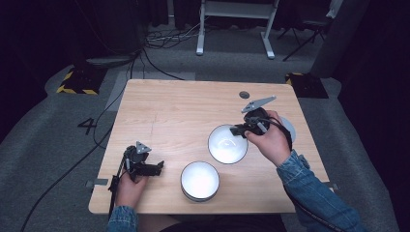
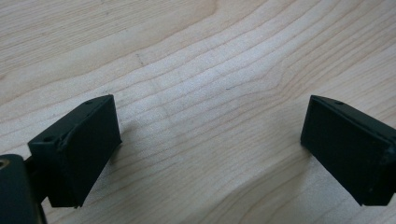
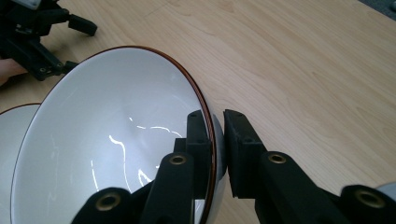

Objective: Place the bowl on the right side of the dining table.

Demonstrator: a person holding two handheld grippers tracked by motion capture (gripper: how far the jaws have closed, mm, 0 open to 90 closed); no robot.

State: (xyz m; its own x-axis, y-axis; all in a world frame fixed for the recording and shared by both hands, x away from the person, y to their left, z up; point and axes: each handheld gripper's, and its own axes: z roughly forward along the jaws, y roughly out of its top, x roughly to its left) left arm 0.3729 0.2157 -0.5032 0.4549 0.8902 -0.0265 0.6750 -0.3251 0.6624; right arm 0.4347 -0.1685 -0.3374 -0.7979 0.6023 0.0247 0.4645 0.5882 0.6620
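Observation:
My right gripper (image 1: pixel 240 129) is shut on the rim of a white bowl (image 1: pixel 227 144), one jaw inside and one outside. In the right gripper view the bowl (image 3: pixel 107 149) shows a thin brown rim and a glossy inside, pinched at its right edge by the gripper (image 3: pixel 215 140). A second white bowl (image 1: pixel 199 180) stands near the table's front edge; its edge (image 3: pixel 11 126) peeks in at the left. My left gripper (image 1: pixel 157 166) rests open low over the bare wood at the front left, nothing between its jaws (image 2: pixel 210 140).
A wooden table (image 1: pixel 183 106) carries a small dark disc (image 1: pixel 244 94) at the back right and a pale plate (image 1: pixel 288 128) behind my right hand. Cables and a yellow-black floor block (image 1: pixel 77 82) lie left of the table.

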